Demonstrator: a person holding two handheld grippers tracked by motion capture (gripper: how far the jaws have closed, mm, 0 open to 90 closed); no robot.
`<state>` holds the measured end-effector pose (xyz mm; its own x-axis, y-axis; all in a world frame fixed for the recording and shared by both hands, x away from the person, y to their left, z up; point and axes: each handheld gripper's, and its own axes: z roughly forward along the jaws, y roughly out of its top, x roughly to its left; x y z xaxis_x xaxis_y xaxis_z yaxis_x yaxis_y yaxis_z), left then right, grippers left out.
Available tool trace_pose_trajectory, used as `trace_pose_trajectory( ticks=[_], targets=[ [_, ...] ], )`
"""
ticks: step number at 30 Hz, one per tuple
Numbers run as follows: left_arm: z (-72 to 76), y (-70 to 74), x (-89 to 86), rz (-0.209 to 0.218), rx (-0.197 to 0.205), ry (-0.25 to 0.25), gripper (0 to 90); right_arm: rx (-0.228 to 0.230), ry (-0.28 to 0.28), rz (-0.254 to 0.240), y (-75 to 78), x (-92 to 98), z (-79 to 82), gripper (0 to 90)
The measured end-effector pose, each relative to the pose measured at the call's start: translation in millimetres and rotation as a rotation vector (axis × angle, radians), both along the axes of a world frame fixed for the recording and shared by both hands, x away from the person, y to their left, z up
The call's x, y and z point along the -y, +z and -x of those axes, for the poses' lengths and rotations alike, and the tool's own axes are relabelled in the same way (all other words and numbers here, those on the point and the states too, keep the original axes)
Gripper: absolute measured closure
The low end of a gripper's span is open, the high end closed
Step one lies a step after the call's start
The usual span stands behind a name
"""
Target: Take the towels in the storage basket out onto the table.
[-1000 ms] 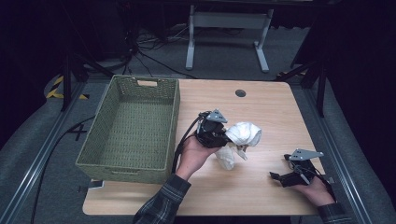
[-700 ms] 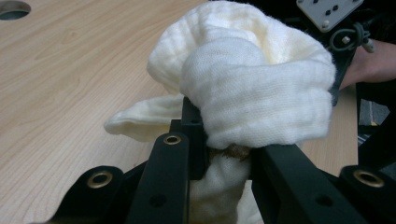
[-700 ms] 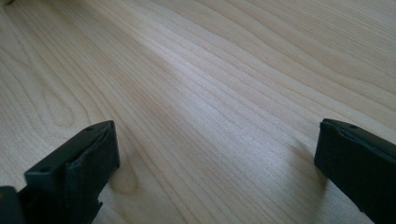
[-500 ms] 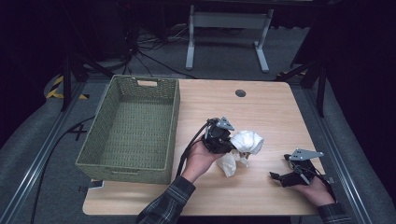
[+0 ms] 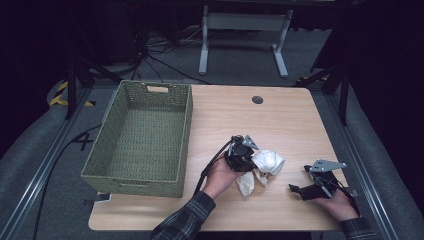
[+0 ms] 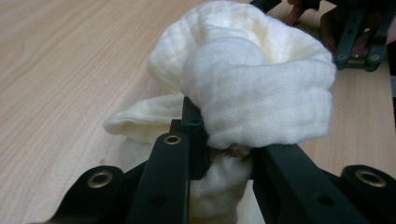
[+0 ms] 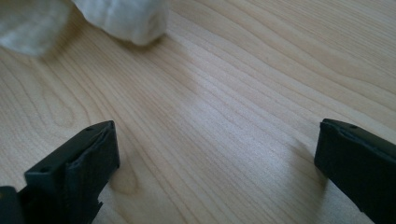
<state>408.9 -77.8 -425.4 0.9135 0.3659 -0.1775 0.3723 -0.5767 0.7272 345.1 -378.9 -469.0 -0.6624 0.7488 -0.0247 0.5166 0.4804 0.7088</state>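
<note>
The left gripper (image 5: 250,159), just right of centre in the high view, is pinching a bunched white cloth (image 5: 267,162), its jaws pressed onto the fabric; in the left gripper view the two black jaws rise from the bottom edge and clamp the cloth (image 6: 252,88) low down, with the bulk of it billowing above them across the middle of the frame. At the left of the high view a green woven basket (image 5: 185,130) sits on the light wooden table (image 5: 280,120), well apart from the cloth. The cloth lies on the tabletop in the lower centre-right of the frame, one loose flap spilling toward the bottom edge. A plaid sleeve and the left hand (image 5: 220,175) come in from the bottom centre. At the lower right, the right gripper (image 5: 300,186) rests low by the table's near edge, near the cloth but apart from it, its jaws spread wide. In the right gripper view those jaws stand at the lower left and lower right corners with bare wood between them, and the cloth (image 7: 123,16) shows at the upper left.
</note>
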Motion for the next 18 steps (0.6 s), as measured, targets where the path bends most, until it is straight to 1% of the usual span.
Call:
trace_pose_trajectory(
  ticks=[1, 2, 3, 4, 6, 8, 10, 11, 14, 15, 16, 17, 18],
  targets=[
    [-0.6, -3.6, 1.6, -0.01, -0.004, -0.005, 79.6, -0.001, 0.0, 0.0, 0.0, 0.0, 0.0, 0.3],
    [-1.3, -7.8, 3.6, -0.031, -0.011, -0.016, 79.5, 0.0, 0.0, 0.0, 0.0, 0.0, 0.0, 0.3],
    [-1.2, -13.4, 6.2, -0.047, -0.018, -0.014, 79.5, 0.0, 0.003, 0.001, 0.0, -0.1, 0.1, 0.3],
    [-1.2, -13.4, 6.2, -0.047, -0.018, -0.014, 79.5, 0.0, 0.003, 0.001, 0.0, -0.1, 0.1, 0.3],
    [-1.5, -20.4, 9.1, -0.058, -0.034, -0.02, 79.4, 0.0, 0.004, 0.001, 0.0, -0.1, 0.1, 0.3],
    [-1.4, -24.2, 11.5, -0.057, -0.034, -0.021, 79.3, 0.0, 0.005, 0.002, 0.1, -0.1, 0.1, 0.3],
    [0.2, -26.7, 13.6, -0.064, -0.031, -0.019, 79.3, 0.0, 0.006, 0.002, 0.1, -0.1, 0.2, 0.3],
    [0.2, -27.9, 13.9, -0.071, -0.028, -0.026, 79.2, 0.0, 0.007, 0.002, 0.1, -0.2, 0.2, 0.3],
    [1.3, -29.1, 14.6, -0.066, -0.033, -0.023, 78.8, 0.0, 0.008, 0.002, 0.0, -0.2, 0.3, 0.3],
    [1.5, -29.0, 14.6, -0.057, -0.042, -0.02, 77.8, 0.0, 0.009, 0.002, 0.1, -0.2, 0.3, 0.3],
    [1.5, -29.0, 14.6, -0.057, -0.042, -0.02, 74.1, 0.0, 0.009, 0.002, 0.1, -0.2, 0.3, 0.3],
    [1.2, -28.9, 14.3, -0.046, -0.054, -0.026, 74.1, 0.0, 0.009, 0.002, 0.1, -0.2, 0.3, 0.3],
    [0.7, -28.5, 13.8, -0.033, -0.062, -0.034, 68.3, 0.0, 0.009, 0.002, 0.1, -0.3, 0.3, 0.3]
  ],
)
